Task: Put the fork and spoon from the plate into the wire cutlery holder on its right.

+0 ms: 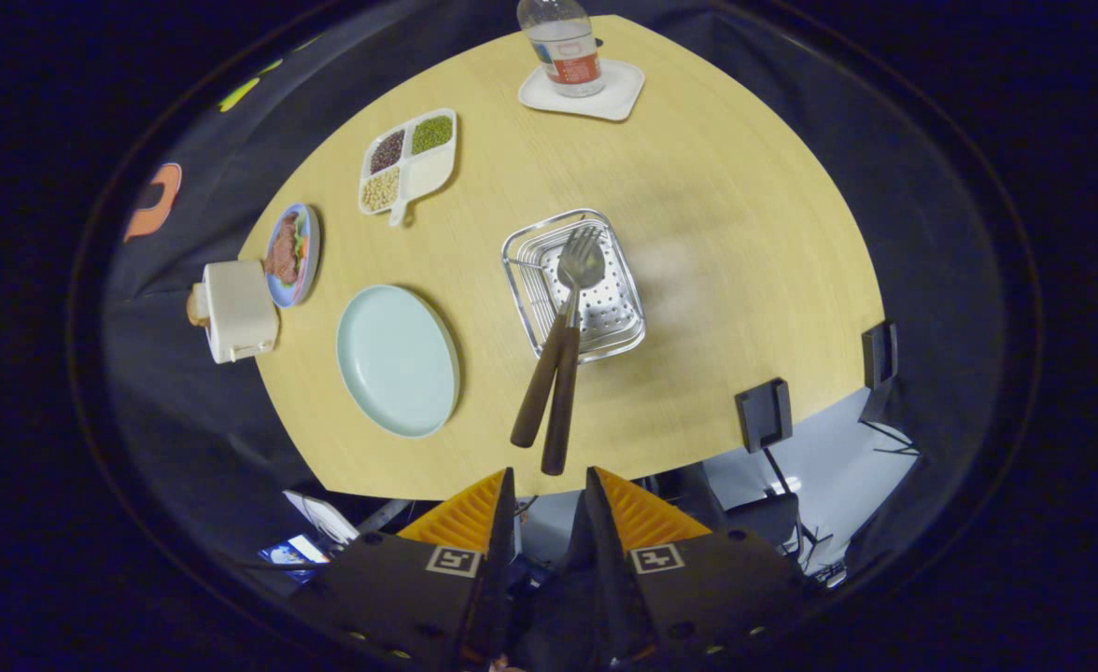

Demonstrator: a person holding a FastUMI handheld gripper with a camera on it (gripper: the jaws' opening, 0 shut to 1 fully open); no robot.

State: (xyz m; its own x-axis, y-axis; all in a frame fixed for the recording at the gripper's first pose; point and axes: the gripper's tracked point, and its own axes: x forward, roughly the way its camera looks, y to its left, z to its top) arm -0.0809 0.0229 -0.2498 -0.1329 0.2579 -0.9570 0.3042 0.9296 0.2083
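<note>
Here, the gripper [549, 485] hung open and empty above the wire cutlery holder [605, 322], where the stiff, light fork [563, 373] and spoon [549, 359] leaned, best grasped by their wooden handles.

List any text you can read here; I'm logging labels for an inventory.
Clear plastic bottle, red-and-white label: print too blurred to read.
Claw, open and empty, just short of the brown-handled fork and spoon: square coded markers, no words.
Nothing else bears text.
</note>
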